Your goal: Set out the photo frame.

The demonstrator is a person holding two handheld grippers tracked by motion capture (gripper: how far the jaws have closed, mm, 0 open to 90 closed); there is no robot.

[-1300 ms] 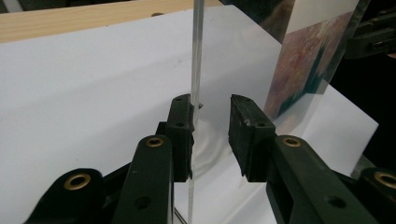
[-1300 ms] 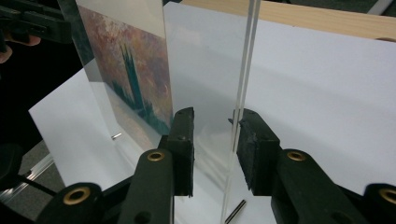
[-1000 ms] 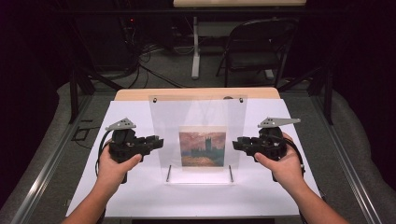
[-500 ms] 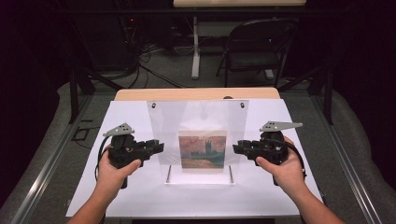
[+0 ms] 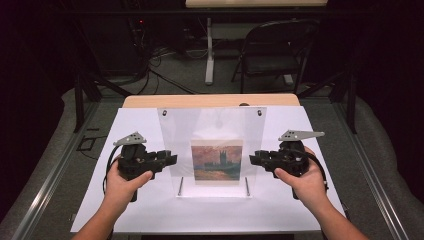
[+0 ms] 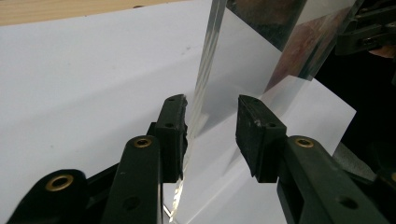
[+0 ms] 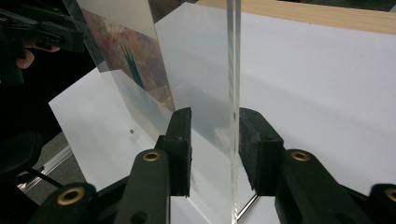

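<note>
Standing upright near the middle of the white table sheet [image 5: 135,210], a clear acrylic picture frame [image 5: 212,130] holds a small painted print [image 5: 217,159] in its lower centre. No writing or label can be read on it. The print shows a dark, towered building under a reddish sky above blue-green water. The frame is a flat, glossy transparent panel with two small metal fasteners [image 5: 164,113] at its top corners and two thin metal rods [image 5: 180,186] at its foot. The sheet beneath is smooth and matte, laid over a pale wooden tabletop [image 5: 210,100] whose far edge shows.

The left gripper [image 5: 170,159], of black plastic with brass-coloured rivets, is held at the frame's left edge. In the left gripper view its jaws stand apart on either side of the panel's edge [image 6: 201,93]; one pad [image 6: 173,126] is touching or nearly touching the acrylic, the other is clear of it. The right gripper [image 5: 254,159] is at the frame's right edge. In the right gripper view its jaws are likewise spread, with the panel's edge [image 7: 232,93] between them and gaps on both sides.

A dark folding chair [image 5: 275,50] stands on the floor beyond the table.
</note>
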